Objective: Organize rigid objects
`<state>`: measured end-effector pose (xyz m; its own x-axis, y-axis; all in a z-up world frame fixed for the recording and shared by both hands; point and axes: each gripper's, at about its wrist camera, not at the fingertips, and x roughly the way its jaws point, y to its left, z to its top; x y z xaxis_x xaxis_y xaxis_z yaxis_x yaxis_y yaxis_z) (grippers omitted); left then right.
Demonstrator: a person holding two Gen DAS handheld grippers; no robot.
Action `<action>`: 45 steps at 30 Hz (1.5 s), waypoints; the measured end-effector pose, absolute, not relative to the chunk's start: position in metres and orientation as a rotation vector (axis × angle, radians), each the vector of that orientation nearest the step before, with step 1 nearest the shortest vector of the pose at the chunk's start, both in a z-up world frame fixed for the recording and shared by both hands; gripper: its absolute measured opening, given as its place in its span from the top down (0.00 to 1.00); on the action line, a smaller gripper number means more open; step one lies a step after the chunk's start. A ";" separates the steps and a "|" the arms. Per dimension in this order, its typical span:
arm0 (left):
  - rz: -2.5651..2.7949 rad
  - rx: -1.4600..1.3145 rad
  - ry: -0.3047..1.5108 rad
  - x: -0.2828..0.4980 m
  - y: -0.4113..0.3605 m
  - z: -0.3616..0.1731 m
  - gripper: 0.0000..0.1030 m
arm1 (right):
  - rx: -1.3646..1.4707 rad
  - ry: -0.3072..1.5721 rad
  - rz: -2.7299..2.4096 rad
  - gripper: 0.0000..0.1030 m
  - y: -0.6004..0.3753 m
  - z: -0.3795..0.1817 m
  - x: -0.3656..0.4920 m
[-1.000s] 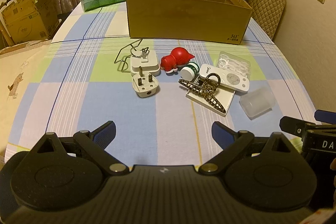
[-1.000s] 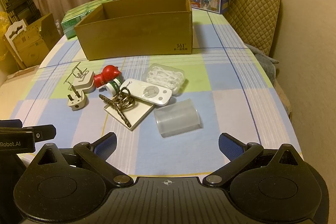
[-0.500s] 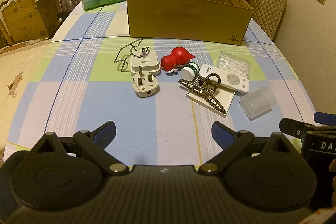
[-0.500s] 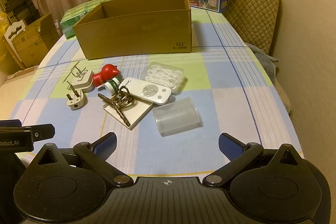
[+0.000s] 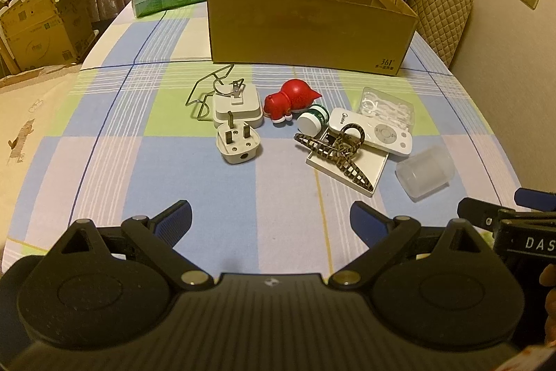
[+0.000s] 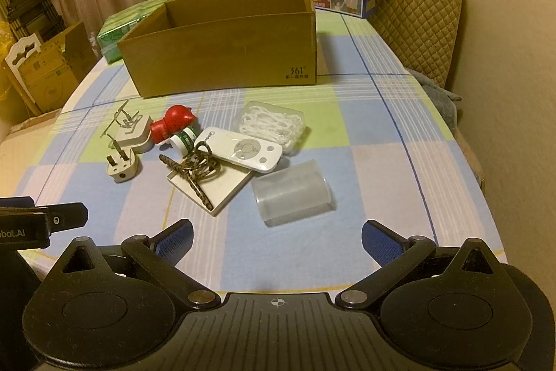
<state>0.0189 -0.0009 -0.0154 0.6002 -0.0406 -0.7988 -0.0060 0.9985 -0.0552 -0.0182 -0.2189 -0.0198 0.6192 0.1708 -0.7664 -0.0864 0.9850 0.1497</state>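
gripper (image 6: 276, 237) open; cardboard box (image 6: 222, 47) interior hidden.

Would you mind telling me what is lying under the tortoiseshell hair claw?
The hair claw rests on a flat white tray, its looped end beside the white remote. The tray surface beneath the claw's teeth is hidden, so anything small there cannot be seen.

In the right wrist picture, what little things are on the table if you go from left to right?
White three-pin plug → red cat-shaped toy → white oval remote control → frosted clear plastic case.
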 end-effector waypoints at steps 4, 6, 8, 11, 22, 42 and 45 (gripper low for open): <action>-0.016 -0.054 0.935 0.026 0.000 -0.019 0.07 | 0.088 0.885 0.157 0.02 -0.217 -0.023 -0.014; -0.012 -0.050 0.935 0.030 0.001 -0.021 0.07 | 0.074 0.879 0.160 0.02 -0.216 -0.027 -0.010; -0.015 -0.049 0.935 0.035 0.002 -0.024 0.07 | 0.063 0.874 0.168 0.02 -0.214 -0.031 -0.004; -0.012 -0.058 0.932 0.043 0.006 -0.028 0.08 | 0.030 0.871 0.190 0.02 -0.210 -0.037 0.006; -0.007 -0.077 0.929 0.076 0.015 -0.043 0.08 | -0.072 0.854 0.222 0.04 -0.211 -0.078 0.045; -0.018 -0.067 0.944 0.096 0.014 -0.061 0.12 | -0.122 0.869 0.235 0.33 -0.210 -0.103 0.060; -0.004 -0.071 0.935 0.098 0.017 -0.060 0.12 | -0.117 0.842 0.236 0.33 -0.208 -0.097 0.059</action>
